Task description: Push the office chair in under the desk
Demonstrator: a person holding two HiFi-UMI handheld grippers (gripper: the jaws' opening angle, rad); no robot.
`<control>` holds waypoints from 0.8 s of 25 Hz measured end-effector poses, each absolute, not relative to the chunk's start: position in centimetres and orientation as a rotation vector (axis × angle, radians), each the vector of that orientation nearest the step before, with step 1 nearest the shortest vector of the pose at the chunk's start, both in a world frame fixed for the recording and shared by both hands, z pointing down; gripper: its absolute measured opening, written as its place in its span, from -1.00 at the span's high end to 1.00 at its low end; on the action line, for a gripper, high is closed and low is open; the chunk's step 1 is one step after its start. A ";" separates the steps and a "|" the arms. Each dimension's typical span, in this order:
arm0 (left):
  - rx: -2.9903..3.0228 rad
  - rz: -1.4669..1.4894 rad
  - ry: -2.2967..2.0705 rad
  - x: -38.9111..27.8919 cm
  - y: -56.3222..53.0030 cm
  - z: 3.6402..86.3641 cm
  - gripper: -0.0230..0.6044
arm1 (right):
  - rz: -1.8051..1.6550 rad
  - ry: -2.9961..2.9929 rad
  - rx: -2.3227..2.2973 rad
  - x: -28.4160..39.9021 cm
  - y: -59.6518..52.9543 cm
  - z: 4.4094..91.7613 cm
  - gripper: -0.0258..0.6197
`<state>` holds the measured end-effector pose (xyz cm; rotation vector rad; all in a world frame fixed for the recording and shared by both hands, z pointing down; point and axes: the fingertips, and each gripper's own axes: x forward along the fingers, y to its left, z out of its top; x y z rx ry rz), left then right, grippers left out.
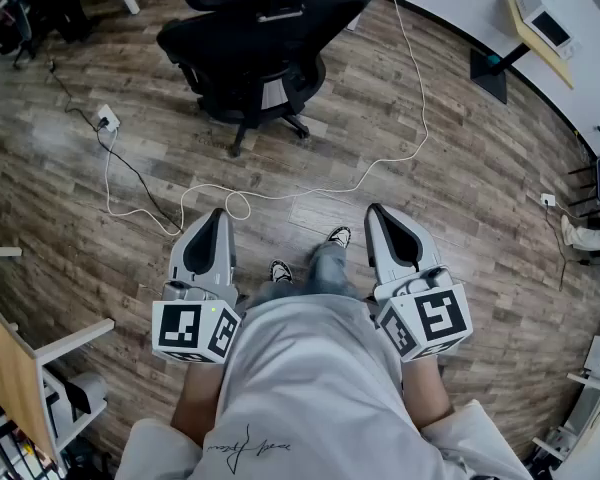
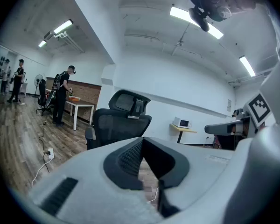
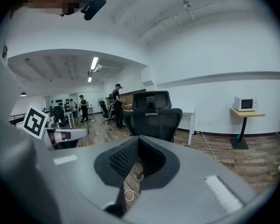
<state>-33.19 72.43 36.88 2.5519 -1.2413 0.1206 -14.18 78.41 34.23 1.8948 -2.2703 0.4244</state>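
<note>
A black office chair (image 1: pixel 260 38) with a mesh back and headrest stands on the wood floor ahead of me, its back turned my way. It also shows in the left gripper view as the chair (image 2: pixel 119 125) and in the right gripper view as the chair (image 3: pixel 154 115). Behind it a white desk (image 3: pixel 192 120) stands against the wall. My left gripper (image 1: pixel 217 211) and right gripper (image 1: pixel 375 208) are held side by side near my waist, well short of the chair. Both point forward with jaws shut and nothing between them; the left gripper (image 2: pixel 142 139) and the right gripper (image 3: pixel 139 138) look the same in their own views.
A white cable (image 1: pixel 280 193) loops across the floor between me and the chair, running from a power socket (image 1: pixel 105 120). A wall shelf with a microwave (image 1: pixel 540 28) is at the right. A wooden shelf unit (image 1: pixel 10 378) stands at my left. People (image 2: pixel 63 94) work at far desks.
</note>
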 end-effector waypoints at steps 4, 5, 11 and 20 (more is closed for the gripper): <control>2.554 0.109 -1.238 -33.3 72.3 36.9 0.95 | 0.418 -2.262 1.902 -14.2 78.4 34.3 0.89; 2.555 0.107 -1.235 -33.4 72.3 36.9 0.95 | 0.420 -2.261 1.908 -14.2 78.4 34.2 0.89; 2.568 0.108 -1.213 -32.9 71.7 36.6 0.95 | 0.463 -2.267 1.999 -12.9 78.4 33.7 0.88; 2.563 0.133 -1.239 -31.3 67.5 37.0 0.95 | 0.412 -2.416 1.871 -11.4 74.7 32.4 0.89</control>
